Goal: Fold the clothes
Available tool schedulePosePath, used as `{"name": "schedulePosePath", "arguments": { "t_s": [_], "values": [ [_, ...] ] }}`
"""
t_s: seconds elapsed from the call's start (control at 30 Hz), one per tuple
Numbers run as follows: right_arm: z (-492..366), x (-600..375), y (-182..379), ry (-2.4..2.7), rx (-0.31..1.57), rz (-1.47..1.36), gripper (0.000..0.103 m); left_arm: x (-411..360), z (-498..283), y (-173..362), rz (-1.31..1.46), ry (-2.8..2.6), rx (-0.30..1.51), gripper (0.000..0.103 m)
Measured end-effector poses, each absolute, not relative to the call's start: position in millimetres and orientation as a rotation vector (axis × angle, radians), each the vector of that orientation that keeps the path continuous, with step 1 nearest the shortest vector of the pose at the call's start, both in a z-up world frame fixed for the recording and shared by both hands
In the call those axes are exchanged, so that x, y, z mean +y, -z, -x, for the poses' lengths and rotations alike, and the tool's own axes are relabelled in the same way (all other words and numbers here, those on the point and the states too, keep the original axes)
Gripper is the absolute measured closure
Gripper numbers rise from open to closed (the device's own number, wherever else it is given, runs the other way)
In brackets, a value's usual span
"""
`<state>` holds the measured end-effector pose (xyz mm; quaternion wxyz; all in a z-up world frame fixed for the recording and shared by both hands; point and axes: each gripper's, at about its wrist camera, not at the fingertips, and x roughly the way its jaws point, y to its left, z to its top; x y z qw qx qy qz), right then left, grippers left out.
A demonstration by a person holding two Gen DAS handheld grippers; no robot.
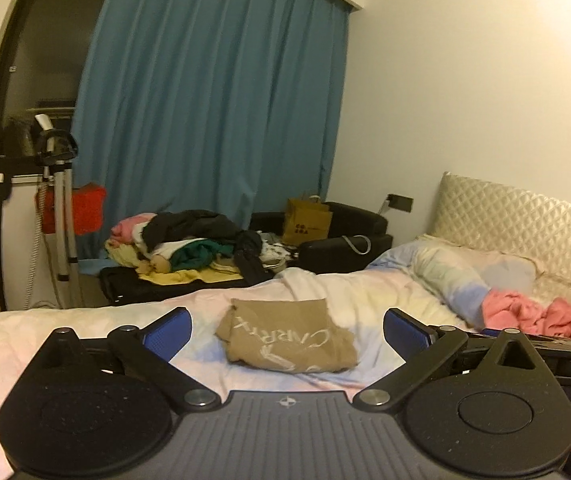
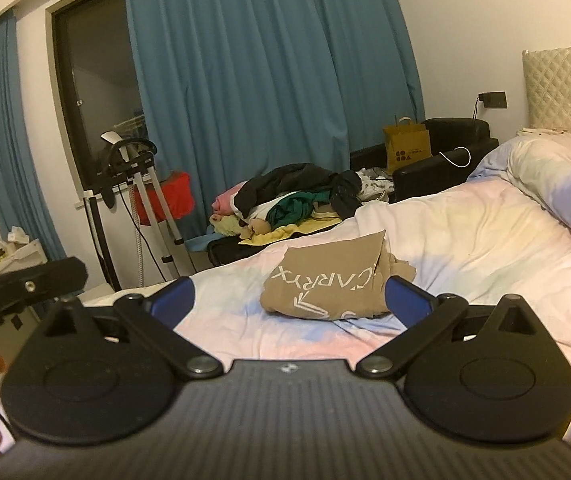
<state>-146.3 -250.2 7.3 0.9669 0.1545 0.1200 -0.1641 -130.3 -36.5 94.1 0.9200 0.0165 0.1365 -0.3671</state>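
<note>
A tan garment [image 1: 287, 334] with white lettering lies on the bed [image 1: 85, 344] as a compact, roughly squared bundle, its near edge somewhat rumpled; a pink garment [image 1: 541, 316] sits crumpled near the pillow [image 1: 457, 276], and a mixed clothes pile [image 1: 189, 240] rests beyond the bed's far edge. The left hand-held gripper [image 1: 287, 326] hovers short of the tan bundle with its jaws spread wide and nothing between them; the right hand-held gripper [image 2: 289, 296] is likewise wide and empty, its right pad seemingly just at the bundle's corner, though the fisheye makes contact hard to judge. The tan piece appears already folded, so the scene fits either a last tidy of it or a pause between garments; any further grasp calls for both jaws to close on a single cloth edge.
</note>
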Motion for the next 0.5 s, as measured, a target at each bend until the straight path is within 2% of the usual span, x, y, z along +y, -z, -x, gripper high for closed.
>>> {"name": "schedulePosePath", "arguments": {
  "t_s": [0.5],
  "values": [
    [128,-220,40,0.361,0.239,-0.225,0.0,-21,117,-47,-0.027,0.661,0.285,0.0]
  ]
}}
